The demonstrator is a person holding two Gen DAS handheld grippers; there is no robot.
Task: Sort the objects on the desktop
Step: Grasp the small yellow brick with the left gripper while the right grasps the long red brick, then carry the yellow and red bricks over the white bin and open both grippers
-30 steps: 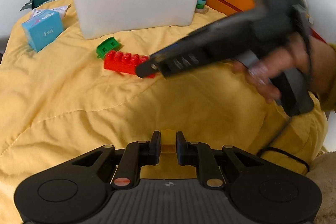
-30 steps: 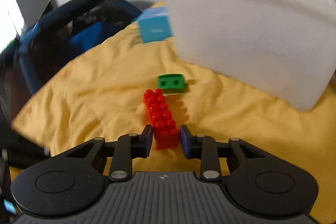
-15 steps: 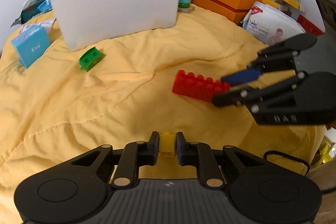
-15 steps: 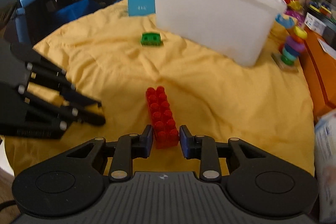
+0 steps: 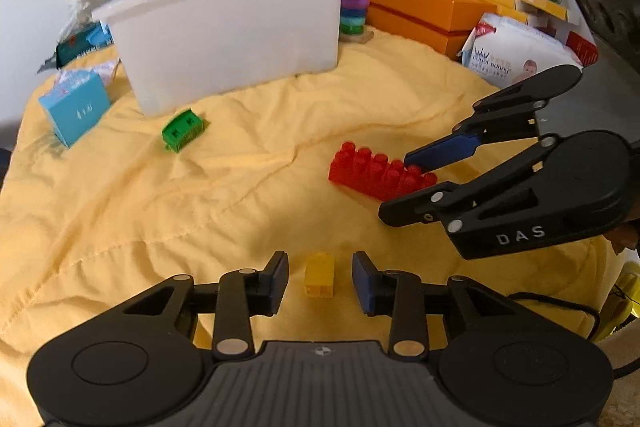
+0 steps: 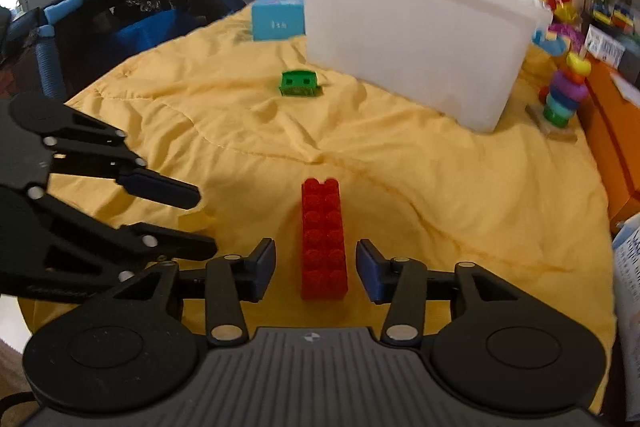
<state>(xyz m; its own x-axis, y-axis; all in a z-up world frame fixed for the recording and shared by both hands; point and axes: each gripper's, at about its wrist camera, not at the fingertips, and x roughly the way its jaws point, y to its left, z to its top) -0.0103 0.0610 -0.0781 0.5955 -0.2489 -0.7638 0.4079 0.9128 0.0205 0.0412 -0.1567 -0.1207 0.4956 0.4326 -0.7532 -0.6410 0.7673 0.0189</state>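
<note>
tongs on both sides stand spread: the left tongs (image 5: 320, 281) straddle a small yellow block (image 5: 319, 274), the right tongs (image 6: 316, 269) a long red brick (image 6: 323, 239), each lying loose on the yellow cloth (image 5: 240, 179). soft, rumpled fabric could tip either piece as fingers press in, and the white bin (image 5: 228, 35) sits well apart, so a weak pinch might drop it.

Two low, close wrist views over the yellow cloth (image 5: 200, 195), crossing at the shared red brick (image 6: 324, 239).
</note>
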